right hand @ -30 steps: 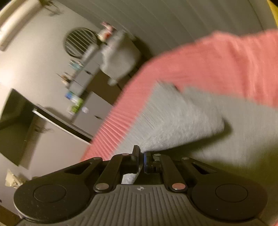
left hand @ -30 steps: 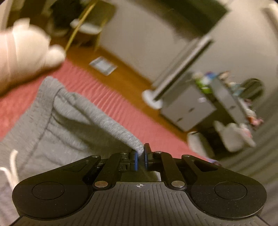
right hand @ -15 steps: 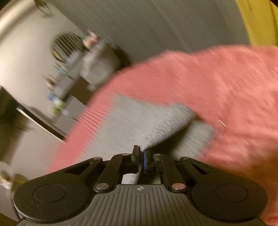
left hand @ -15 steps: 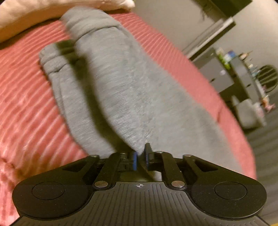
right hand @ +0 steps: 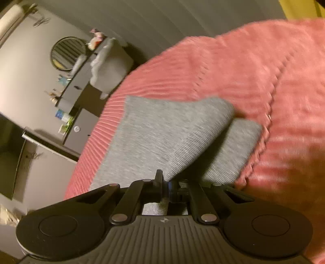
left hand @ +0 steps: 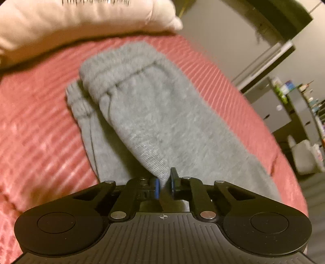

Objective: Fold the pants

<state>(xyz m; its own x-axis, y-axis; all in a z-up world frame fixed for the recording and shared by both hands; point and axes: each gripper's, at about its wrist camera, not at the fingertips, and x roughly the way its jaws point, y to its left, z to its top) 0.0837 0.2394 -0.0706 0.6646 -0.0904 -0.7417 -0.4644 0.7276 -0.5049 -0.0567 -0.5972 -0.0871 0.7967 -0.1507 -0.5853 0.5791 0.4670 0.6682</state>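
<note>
1. Jaws of both the left gripper (left hand: 164,183) and right gripper (right hand: 165,187) clench gray cloth.
2. One pair of pants (left hand: 154,113) on the red bedspread (left hand: 34,130) (now doubled over, waistband newly visible).
3. One cream pillow (left hand: 81,18).

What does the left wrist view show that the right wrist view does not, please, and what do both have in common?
Only the left wrist view shows the pants' gathered waistband and the cream pillow beyond it, with the left gripper shut on a ribbed hem. Only the right wrist view shows the round mirror on the wall and the right gripper shut on a lifted flap. Both show the gray pants on the pink bedspread, and the dresser.
</note>
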